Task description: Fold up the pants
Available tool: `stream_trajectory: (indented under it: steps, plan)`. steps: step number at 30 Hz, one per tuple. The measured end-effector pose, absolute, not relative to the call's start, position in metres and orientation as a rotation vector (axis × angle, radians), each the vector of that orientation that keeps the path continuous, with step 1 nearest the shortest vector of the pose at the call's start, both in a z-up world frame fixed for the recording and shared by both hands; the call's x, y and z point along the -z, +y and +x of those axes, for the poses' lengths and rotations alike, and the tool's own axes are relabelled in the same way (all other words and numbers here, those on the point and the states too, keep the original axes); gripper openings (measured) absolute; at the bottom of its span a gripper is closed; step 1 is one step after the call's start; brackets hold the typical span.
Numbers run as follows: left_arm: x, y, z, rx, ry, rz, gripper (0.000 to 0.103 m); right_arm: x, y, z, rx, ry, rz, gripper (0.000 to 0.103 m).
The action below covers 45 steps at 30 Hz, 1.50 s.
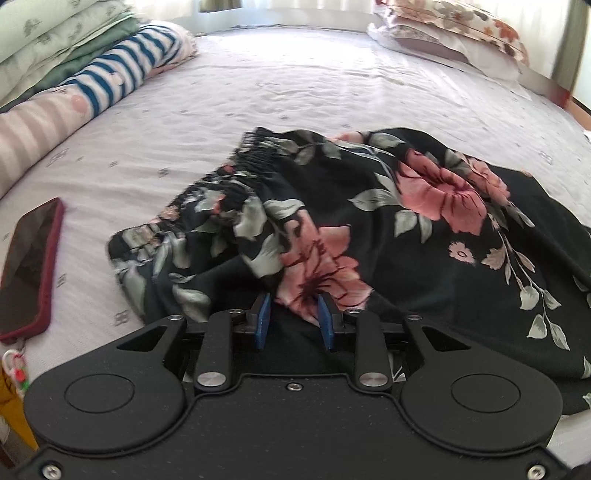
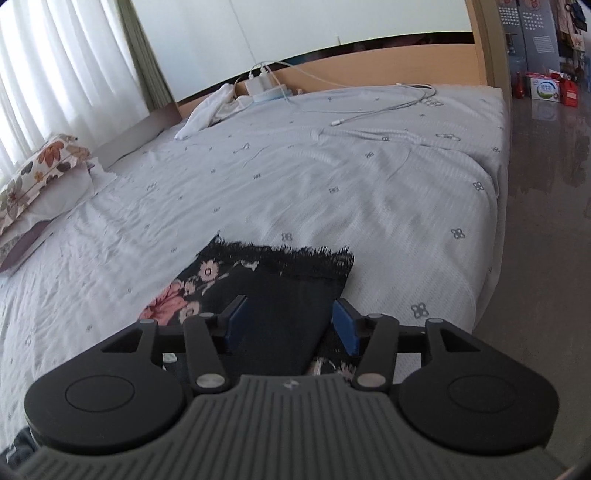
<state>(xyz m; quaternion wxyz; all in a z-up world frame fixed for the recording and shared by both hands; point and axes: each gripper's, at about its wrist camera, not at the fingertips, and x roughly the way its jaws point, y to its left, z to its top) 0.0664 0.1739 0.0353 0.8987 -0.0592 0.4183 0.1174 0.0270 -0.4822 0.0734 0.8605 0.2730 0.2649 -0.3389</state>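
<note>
One pair of black floral pants point(image 1: 369, 229) spread in a rumpled heap across the pale patterned bedsheet point(image 1: 258, 92), elastic waistband bunched toward the far left, pink blooms on the near folds. Left gripper point(image 1: 294, 317) low at the near edge of the fabric, two blue pads point(image 1: 263, 321) parted with a fold of flowered cloth lying between them, not pinched. Right gripper point(image 2: 291, 325) likewise spread wide, two blue pads point(image 2: 236, 325) straddling a dark leg panel point(image 2: 280, 314) without clamping it; the fringed hem point(image 2: 280, 258) of that one leg flat on the sheet just beyond. One phone point(image 1: 31, 266) in a red case left of the pants, well apart from them. One stack of folded bedding point(image 1: 74, 62) along the far left edge: green prints, a blue-striped piece, a pink-striped roll. Two pillows point(image 1: 450, 33) piled at the far right. One white cable point(image 2: 384, 107) trailing across the sheet near the headboard point(image 2: 388, 64), and two white chargers point(image 2: 258, 83) plugged in there.
</note>
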Motion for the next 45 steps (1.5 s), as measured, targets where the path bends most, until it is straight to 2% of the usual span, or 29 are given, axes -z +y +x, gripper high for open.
stream_trajectory:
  steps: [3,8,13,16,19,21,22,23,35,45]
  plan:
    - [-0.044,0.18,0.053,-0.224,0.843,-0.159,0.026,-0.074,-0.472,0.027,0.668,0.589,0.552,0.068]
    - [-0.06,0.191,0.036,-0.188,0.803,-0.218,0.034,-0.084,-0.429,0.038,0.498,0.646,0.453,0.074]
    - [-0.063,0.214,0.04,-0.123,0.78,-0.383,0.039,-0.095,-0.345,0.048,0.237,0.685,0.227,0.077]
    - [-0.06,0.221,0.054,-0.088,0.761,-0.434,0.047,-0.099,-0.283,0.048,0.079,0.687,0.076,0.078]
    - [-0.05,0.225,0.075,-0.121,0.75,-0.457,0.049,-0.098,-0.225,0.041,-0.055,0.679,-0.045,0.078]
    - [-0.042,0.228,0.088,-0.138,0.753,-0.499,0.043,-0.097,-0.19,0.034,-0.14,0.669,-0.111,0.078]
    - [-0.038,0.229,0.093,-0.154,0.756,-0.512,0.019,-0.096,-0.172,0.029,-0.179,0.658,-0.142,0.078]
    - [-0.037,0.228,0.096,-0.17,0.762,-0.508,0.002,-0.096,-0.155,0.024,-0.218,0.65,-0.176,0.078]
    - [-0.095,0.248,0.064,-0.148,0.589,-0.419,0.001,-0.084,-0.011,0.007,-0.498,0.593,-0.328,0.079]
    - [-0.086,0.275,0.034,-0.203,0.608,-0.437,0.001,-0.07,0.02,0.023,-0.399,0.58,-0.377,0.079]
